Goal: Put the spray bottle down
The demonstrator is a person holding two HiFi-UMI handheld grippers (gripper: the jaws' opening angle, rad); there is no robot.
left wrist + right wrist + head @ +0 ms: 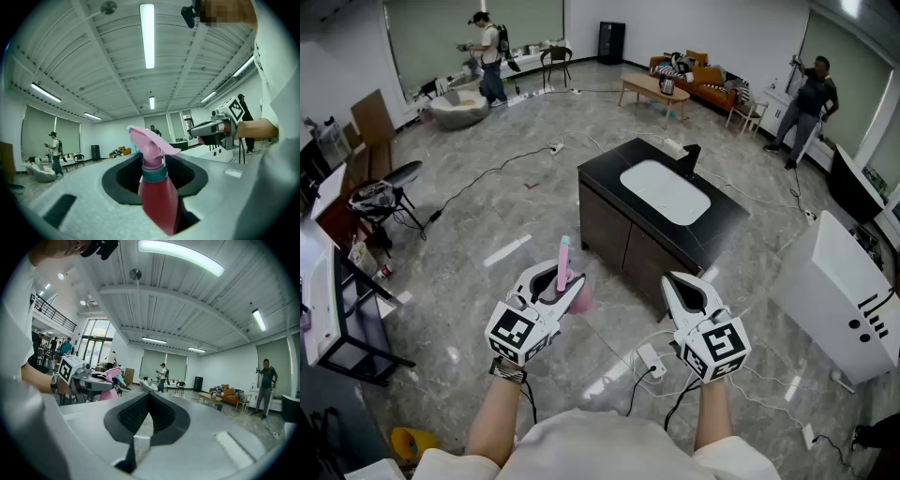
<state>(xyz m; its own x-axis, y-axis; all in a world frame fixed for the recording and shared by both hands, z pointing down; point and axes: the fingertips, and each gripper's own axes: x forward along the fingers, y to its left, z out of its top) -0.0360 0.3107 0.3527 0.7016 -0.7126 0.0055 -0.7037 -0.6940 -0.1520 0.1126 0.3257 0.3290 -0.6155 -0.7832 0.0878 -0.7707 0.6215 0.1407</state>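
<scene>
A pink spray bottle stands upright between the jaws of my left gripper, which is shut on its body. In the left gripper view the bottle's dark pink body, teal collar and pale pink trigger head fill the gap between the jaws. My right gripper is held level beside it on the right, jaws shut with nothing between them; its pads meet at the tips. Both grippers hang in the air over the grey floor, in front of a black cabinet.
The black cabinet carries a white basin and a black faucet. A white unit stands at the right, a shelf at the left. A power strip and cables lie on the floor below. People stand at the far back.
</scene>
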